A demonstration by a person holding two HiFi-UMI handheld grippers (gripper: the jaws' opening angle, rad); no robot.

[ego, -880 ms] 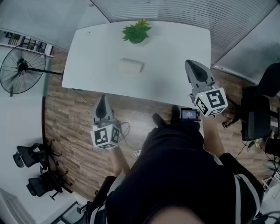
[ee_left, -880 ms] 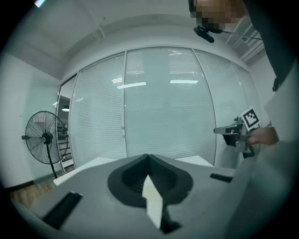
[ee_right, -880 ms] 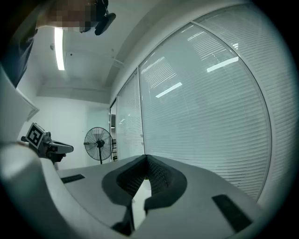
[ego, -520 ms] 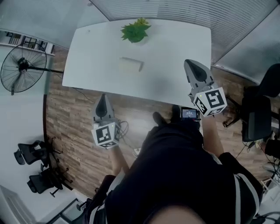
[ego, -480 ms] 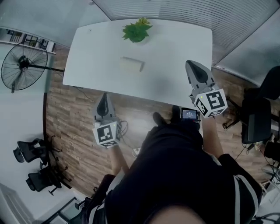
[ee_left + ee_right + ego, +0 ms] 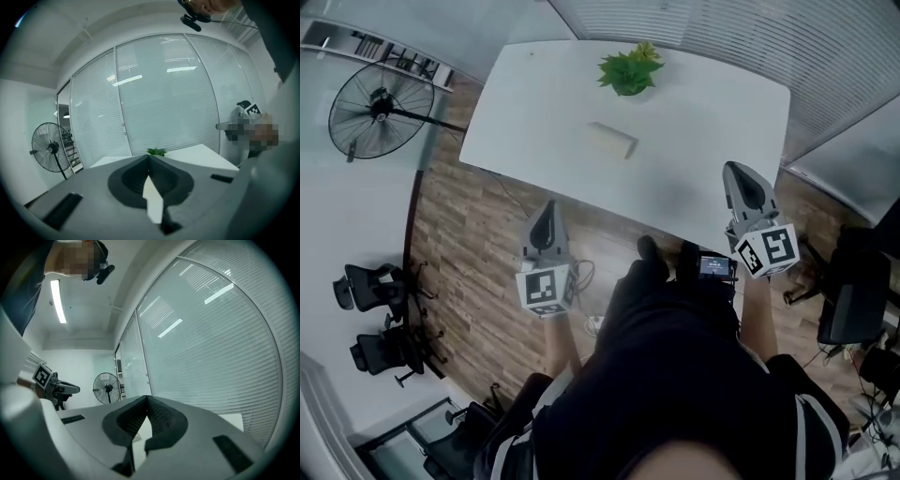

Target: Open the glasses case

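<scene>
In the head view the pale, flat oblong glasses case (image 6: 612, 140) lies near the middle of the white surface (image 6: 525, 112), just in front of a green potted plant (image 6: 630, 70). It looks closed, though it is too small to be sure. The left tool (image 6: 547, 208) and the right tool (image 6: 735, 173) are well apart from it, so I judge the approach not yet made; next, both must reach forward and spread. In the left gripper view the jaws meet, empty. In the right gripper view the jaws are likewise together on nothing.
</scene>
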